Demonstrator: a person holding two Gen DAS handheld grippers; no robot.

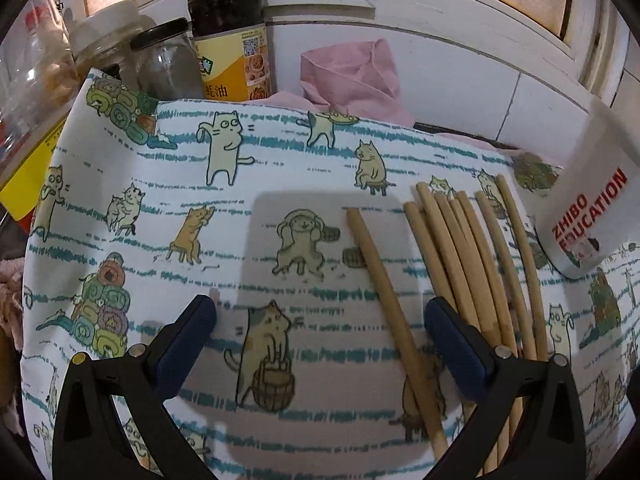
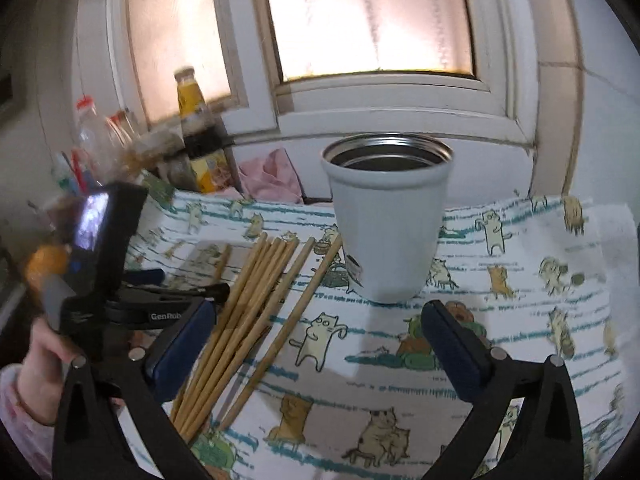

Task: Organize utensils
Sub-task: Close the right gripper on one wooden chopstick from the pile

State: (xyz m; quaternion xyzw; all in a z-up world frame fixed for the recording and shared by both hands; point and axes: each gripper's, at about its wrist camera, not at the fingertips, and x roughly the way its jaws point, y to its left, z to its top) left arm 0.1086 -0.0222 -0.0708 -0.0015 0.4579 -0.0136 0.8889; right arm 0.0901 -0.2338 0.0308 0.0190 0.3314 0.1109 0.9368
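While nothing is being held, a worktop is lying under a cat-print cloth [image 1: 304, 168], and everything here is placed relative to the white cup [image 2: 386, 216] standing upright on it with its steel mouth open. Behind the cup a window is glowing; to the cup's left and further back, a dark sauce bottle [image 1: 228, 28], glass jars [image 1: 166, 60] and a pink rag [image 1: 352, 72] are crowding the wall.

Just left of the cup, a bundle of wooden chopsticks [image 2: 248, 304] is lying flat, long axes running from near the cup's base back toward the person. One stray chopstick [image 1: 390, 304] is lying apart, further left of the cup.

The left tool [image 1: 320, 316] is hanging with its jaws spread wide and empty, straddling that stray stick, its right finger just beside the bundle. The right tool [image 2: 318, 328] is likewise gaping wide and empty, facing the cup, with the outermost sticks lying between its fingers.

The left tool looks nearer a single stick. Cloth to the right of the cup is lying open, leaving room; the cup itself seems easy to knock.
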